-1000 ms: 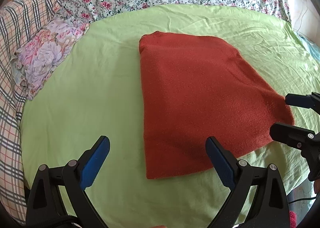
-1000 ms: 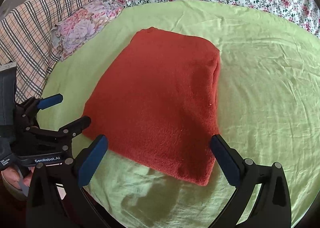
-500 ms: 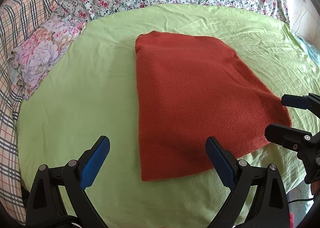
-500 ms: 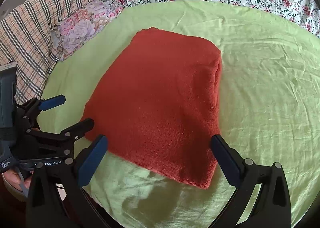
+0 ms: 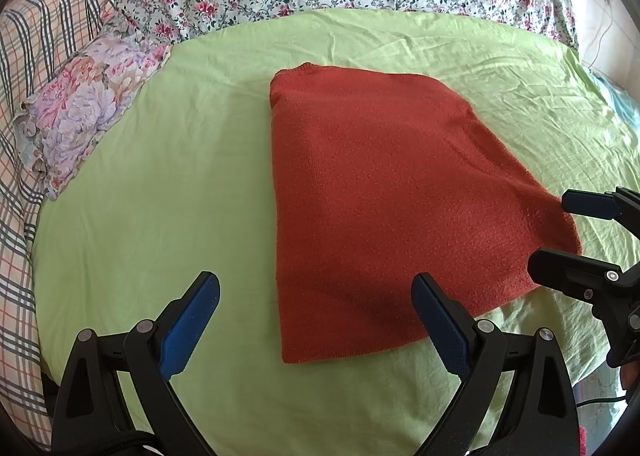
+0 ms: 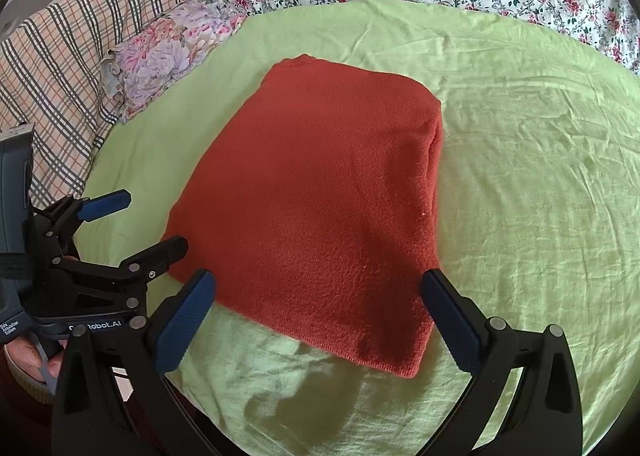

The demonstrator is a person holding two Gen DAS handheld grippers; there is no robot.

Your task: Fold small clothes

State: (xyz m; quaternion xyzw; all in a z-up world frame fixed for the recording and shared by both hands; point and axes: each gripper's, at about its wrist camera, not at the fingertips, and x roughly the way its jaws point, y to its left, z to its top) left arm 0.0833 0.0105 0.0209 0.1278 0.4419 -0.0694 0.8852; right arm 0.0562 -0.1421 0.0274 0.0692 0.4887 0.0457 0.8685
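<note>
The red knit garment (image 5: 384,207) is lying folded into a flat rectangle on the green sheet (image 5: 160,191), just ahead of both sets of fingers. The left gripper (image 5: 316,320) is hovering with its jaws spread wide, holding nothing, its right fingertip over the near hem. The right gripper (image 6: 320,312) is likewise gaping and empty, straddling the near right corner. Judgement: fold looks nearly finished; a further halving would call for pinching the near edge. Compared with a second ago, the left view is sitting slightly further back; cloth unchanged.
</note>
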